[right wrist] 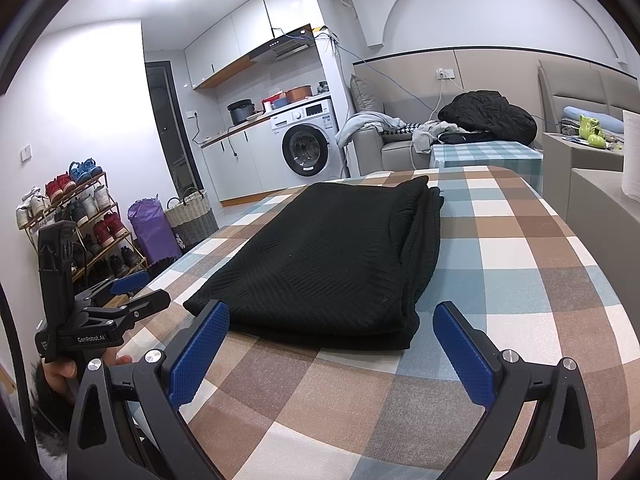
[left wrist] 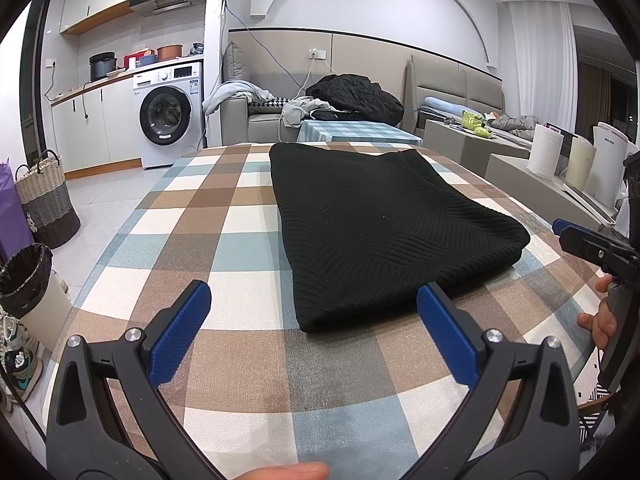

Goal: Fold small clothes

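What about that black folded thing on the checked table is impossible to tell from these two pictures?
- What garment the black knit is: both views, folded layers hide sleeves and neckline.
- Its underside: both views, pressed against the checked tablecloth.
- Its near left corner: right wrist view, hidden behind the right gripper, one finger covering it.
- Any label: too small, both views.

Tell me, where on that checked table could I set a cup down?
Bare checked tablecloth lies left of the folded black garment, and more to its right. The near edge is crowded: left gripper and right gripper, jaws open, flank the garment's near corners.
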`<control>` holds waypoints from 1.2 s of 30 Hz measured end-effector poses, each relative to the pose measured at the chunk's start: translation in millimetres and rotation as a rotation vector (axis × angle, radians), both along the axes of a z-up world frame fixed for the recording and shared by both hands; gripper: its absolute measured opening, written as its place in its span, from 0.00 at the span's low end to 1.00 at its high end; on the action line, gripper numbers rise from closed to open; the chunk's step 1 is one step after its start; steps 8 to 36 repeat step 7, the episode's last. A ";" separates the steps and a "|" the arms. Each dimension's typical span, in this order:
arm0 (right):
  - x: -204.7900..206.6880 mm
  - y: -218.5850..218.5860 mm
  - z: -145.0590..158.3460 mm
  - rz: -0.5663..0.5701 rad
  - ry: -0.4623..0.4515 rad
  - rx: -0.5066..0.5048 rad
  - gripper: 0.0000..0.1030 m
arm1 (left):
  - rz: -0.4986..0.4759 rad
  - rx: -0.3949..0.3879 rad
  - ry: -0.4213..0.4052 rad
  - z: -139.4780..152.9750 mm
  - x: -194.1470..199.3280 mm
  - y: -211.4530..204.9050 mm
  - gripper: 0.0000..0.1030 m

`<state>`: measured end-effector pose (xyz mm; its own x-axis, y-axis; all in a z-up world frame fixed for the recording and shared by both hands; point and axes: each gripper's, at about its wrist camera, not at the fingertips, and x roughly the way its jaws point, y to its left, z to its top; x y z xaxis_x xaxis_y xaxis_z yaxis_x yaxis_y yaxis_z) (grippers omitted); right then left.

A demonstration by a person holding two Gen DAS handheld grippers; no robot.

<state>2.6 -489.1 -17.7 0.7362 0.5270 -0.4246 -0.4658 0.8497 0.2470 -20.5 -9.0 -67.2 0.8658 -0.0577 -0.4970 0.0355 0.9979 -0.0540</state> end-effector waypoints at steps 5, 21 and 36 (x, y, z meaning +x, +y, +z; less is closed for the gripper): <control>-0.3 0.2 0.1 0.000 -0.001 0.000 1.00 | -0.002 -0.002 -0.002 -0.1 0.2 0.7 0.99; -0.4 0.4 0.1 0.000 0.000 0.000 1.00 | -0.003 -0.001 -0.004 -1.0 0.4 0.8 0.99; -0.4 0.4 0.1 0.000 0.000 0.000 1.00 | -0.003 -0.001 -0.004 -1.0 0.4 0.8 0.99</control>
